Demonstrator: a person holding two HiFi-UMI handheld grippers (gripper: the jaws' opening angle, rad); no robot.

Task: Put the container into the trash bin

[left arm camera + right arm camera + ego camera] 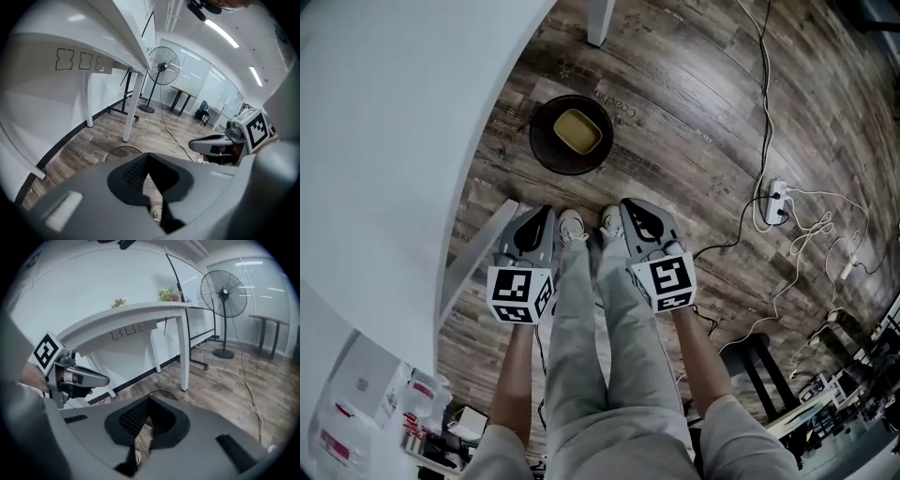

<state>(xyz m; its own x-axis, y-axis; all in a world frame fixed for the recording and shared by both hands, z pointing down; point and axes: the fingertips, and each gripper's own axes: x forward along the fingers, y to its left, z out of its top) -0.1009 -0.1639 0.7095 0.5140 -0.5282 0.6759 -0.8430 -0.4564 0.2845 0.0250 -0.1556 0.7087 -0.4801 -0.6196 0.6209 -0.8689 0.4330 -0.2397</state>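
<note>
We judged the job to be at its end. The yellowish container [577, 131] already lay inside the round dark trash bin [542, 156], which stood on the wood floor [694, 94] just beside the curved edge of the white table [394, 112].

We held the left gripper [542, 217] and the right gripper [634, 210] side by side above our shoes [572, 225], well apart from the bin and tilted down toward it. Each had its jaws pressed together with nothing between them; past the tips we saw only floor and a bit of shoe.

No carrying move seemed left to us. At most, the next move called for a look to check that the container sat fully below the rim.

A table leg [600, 23] stood beyond the bin. To our right, a power strip [775, 202] trailed white cables [811, 230] over the boards, and a black stool [757, 361] stood near our right leg. A standing fan [164, 65] stood farther off. Nothing stood between us and the bin, and only the cables looked a likely snag if we stepped right.
</note>
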